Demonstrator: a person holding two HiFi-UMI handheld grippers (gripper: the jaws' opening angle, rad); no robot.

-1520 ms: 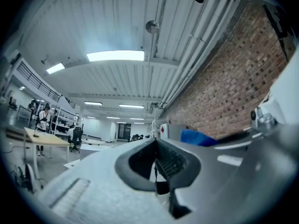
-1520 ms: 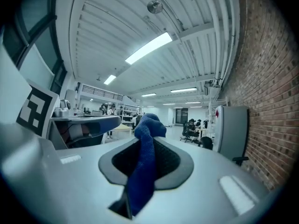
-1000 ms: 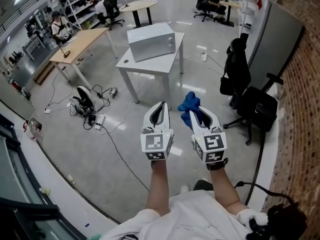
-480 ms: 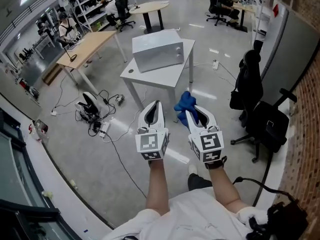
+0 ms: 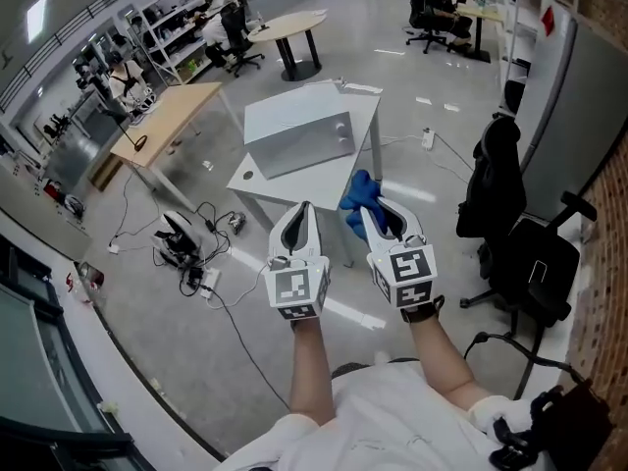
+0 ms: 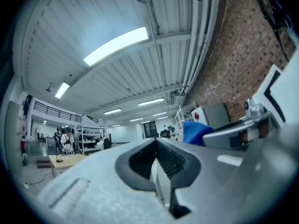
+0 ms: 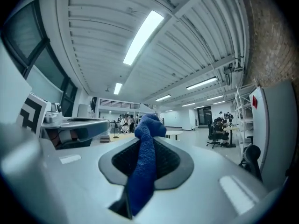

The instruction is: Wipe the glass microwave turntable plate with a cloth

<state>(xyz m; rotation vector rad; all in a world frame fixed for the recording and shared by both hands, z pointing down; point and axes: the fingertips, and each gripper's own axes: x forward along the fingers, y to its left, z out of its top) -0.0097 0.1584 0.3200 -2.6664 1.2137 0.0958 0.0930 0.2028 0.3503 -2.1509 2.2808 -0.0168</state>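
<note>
Short of the microwave (image 5: 294, 130), a blue cloth (image 5: 359, 192) is pinched in the right gripper (image 5: 373, 214), the left gripper (image 5: 303, 209) is closed on nothing, and the cloth could be shaken loose.

microwave (image 5: 299, 129) on table (image 5: 261, 177) | chair (image 5: 535, 258) right | cloth (image 5: 359, 194) in right claw (image 5: 371, 212)

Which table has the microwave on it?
The white square table, closest in the head view: the silver microwave sits on it. The wooden desk and the round table farther off carry none.
</note>
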